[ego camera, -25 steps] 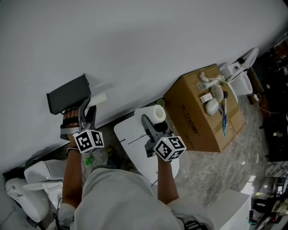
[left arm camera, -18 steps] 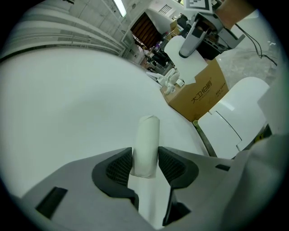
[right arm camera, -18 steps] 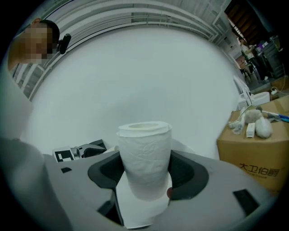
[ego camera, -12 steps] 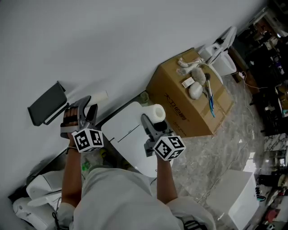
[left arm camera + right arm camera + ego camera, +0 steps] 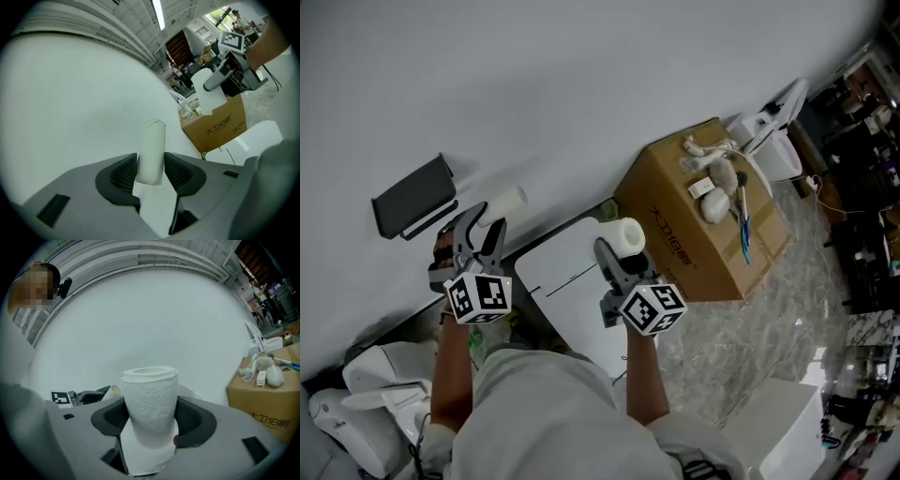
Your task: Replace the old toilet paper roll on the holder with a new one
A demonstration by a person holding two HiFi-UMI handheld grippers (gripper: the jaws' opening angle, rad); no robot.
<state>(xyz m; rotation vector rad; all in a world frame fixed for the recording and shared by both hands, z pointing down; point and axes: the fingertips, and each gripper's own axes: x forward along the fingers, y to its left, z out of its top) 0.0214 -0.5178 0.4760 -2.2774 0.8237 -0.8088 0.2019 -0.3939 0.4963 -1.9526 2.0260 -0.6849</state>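
Note:
The black holder (image 5: 414, 197) sits on the white wall, with no roll on it. My left gripper (image 5: 486, 221) is a little to its right and is shut on the thin, nearly used-up old roll (image 5: 504, 201). In the left gripper view that roll (image 5: 153, 145) stands pinched between both pads of the left gripper (image 5: 151, 165). My right gripper (image 5: 616, 247) is shut on the full new roll (image 5: 624, 234). The new roll (image 5: 150, 390) stands upright between the jaws of the right gripper (image 5: 150, 417). The left gripper (image 5: 91, 395) shows at the left of that view.
A white toilet lid (image 5: 567, 281) lies below both grippers. To the right stands a cardboard box (image 5: 675, 234) with several small items (image 5: 717, 187) on top. White fixtures (image 5: 366, 412) are at the lower left. The plain white wall (image 5: 581, 94) fills the top.
My left gripper has drawn away from the holder to the right with the old roll in it. The right gripper kept its grip on the new roll and hardly shifted.

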